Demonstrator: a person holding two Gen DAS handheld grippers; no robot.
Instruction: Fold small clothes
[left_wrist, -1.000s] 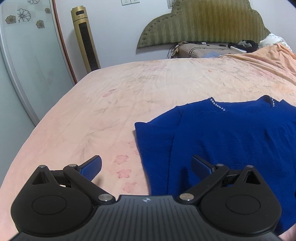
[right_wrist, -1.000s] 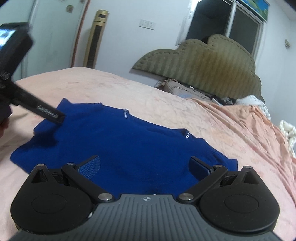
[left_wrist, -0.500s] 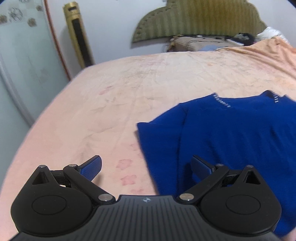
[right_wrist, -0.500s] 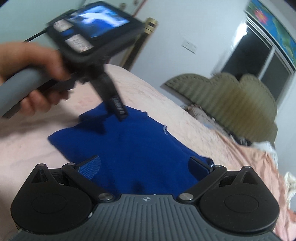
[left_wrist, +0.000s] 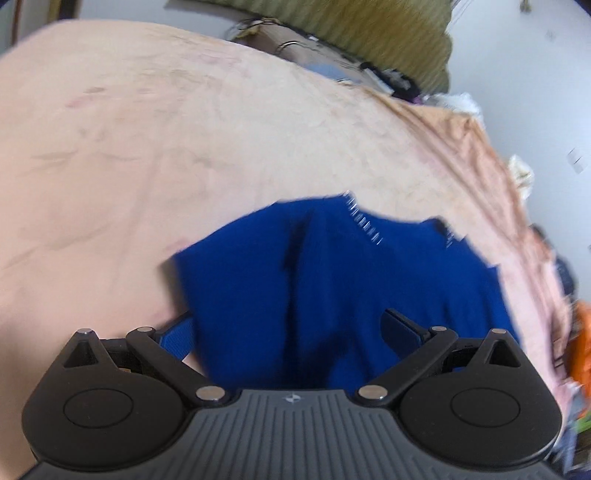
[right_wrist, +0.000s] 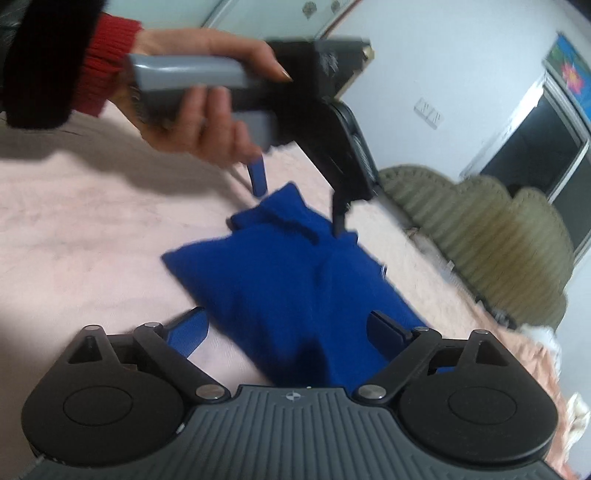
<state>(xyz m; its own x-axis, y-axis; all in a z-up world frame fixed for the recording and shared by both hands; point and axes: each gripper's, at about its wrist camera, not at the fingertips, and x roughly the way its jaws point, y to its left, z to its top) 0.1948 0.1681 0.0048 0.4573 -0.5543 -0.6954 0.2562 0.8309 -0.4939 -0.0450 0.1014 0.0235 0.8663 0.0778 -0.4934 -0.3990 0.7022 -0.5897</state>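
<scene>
A small dark blue top (left_wrist: 332, 280) lies flat on the pink bed (left_wrist: 147, 147), its white-dotted neckline at the far side. It also shows in the right wrist view (right_wrist: 288, 280). My left gripper (left_wrist: 288, 328) is open, its jaws wide apart above the top's left sleeve area. In the right wrist view the left gripper (right_wrist: 299, 199) hangs over the top's far end, held by a hand. My right gripper (right_wrist: 288, 328) is open and empty over the top's near edge.
A green padded headboard (right_wrist: 498, 236) and cluttered items (left_wrist: 332, 66) stand at the bed's far end. An orange object (left_wrist: 580, 354) lies at the right bed edge. A dark window (right_wrist: 539, 147) is on the wall.
Both grippers have swung and tilted over the top; both views are blurred by motion. The left gripper has moved from beside the sleeve to above the top. Both stay open.
</scene>
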